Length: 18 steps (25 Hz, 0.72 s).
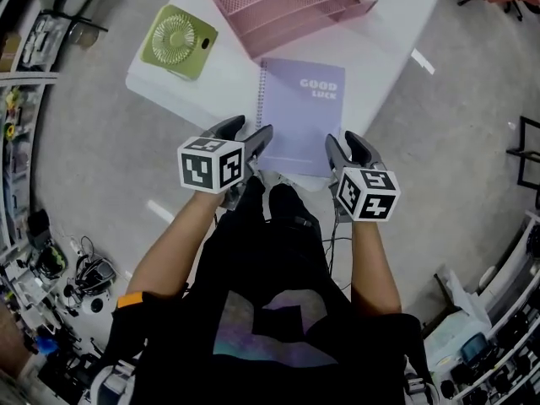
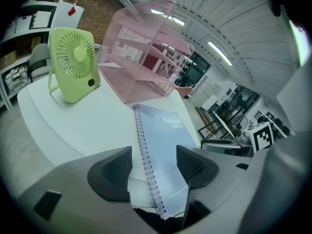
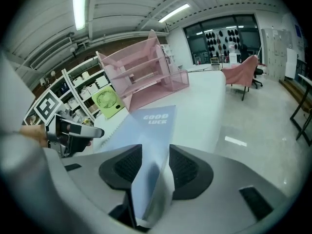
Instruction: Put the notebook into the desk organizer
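A lilac spiral notebook (image 1: 302, 116) printed "GOOD LUCK" lies flat on the white table (image 1: 396, 24), its near edge reaching over the table's front edge. Just behind it stands the pink mesh desk organizer (image 1: 287, 7) with tiered trays. My left gripper (image 1: 251, 129) is at the notebook's near left corner. In the left gripper view the spiral edge (image 2: 146, 160) runs between wide jaws with gaps on both sides. At the near right corner is my right gripper (image 1: 342, 138). There the cover's corner (image 3: 148, 179) stands between its pads without being pressed.
A green desk fan (image 1: 177, 40) stands on the table's left part, beside the organizer. Grey floor surrounds the small table. Shelves with clutter line the left and lower right of the room, and a pink-draped chair (image 3: 241, 69) stands far to the right.
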### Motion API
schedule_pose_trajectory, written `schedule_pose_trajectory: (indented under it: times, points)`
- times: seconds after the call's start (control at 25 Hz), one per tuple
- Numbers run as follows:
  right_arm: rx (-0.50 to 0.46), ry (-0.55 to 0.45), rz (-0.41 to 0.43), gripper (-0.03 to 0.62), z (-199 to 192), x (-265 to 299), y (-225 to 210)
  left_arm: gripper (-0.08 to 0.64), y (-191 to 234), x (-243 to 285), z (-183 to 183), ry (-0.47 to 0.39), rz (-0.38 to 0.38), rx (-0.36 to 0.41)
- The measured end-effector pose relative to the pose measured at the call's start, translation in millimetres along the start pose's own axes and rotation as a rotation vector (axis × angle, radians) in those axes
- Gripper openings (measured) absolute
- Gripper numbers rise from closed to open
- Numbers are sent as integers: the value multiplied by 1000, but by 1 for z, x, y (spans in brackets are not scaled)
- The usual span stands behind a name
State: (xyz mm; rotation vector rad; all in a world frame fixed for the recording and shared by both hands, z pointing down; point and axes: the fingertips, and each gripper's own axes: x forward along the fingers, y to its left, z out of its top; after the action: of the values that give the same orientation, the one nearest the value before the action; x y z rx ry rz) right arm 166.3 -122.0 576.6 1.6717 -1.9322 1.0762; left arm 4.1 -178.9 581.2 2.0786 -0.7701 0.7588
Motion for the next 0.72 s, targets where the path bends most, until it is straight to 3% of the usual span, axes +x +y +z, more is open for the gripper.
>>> schedule_pose_trajectory:
  times: [0.32, 0.72]
  points:
    - [45, 74, -21, 167, -11, 20, -5, 272, 7, 19, -6, 60, -12, -11]
    - [82, 75, -22, 136, -11, 21, -12, 275, 3, 22, -8, 50, -15, -39]
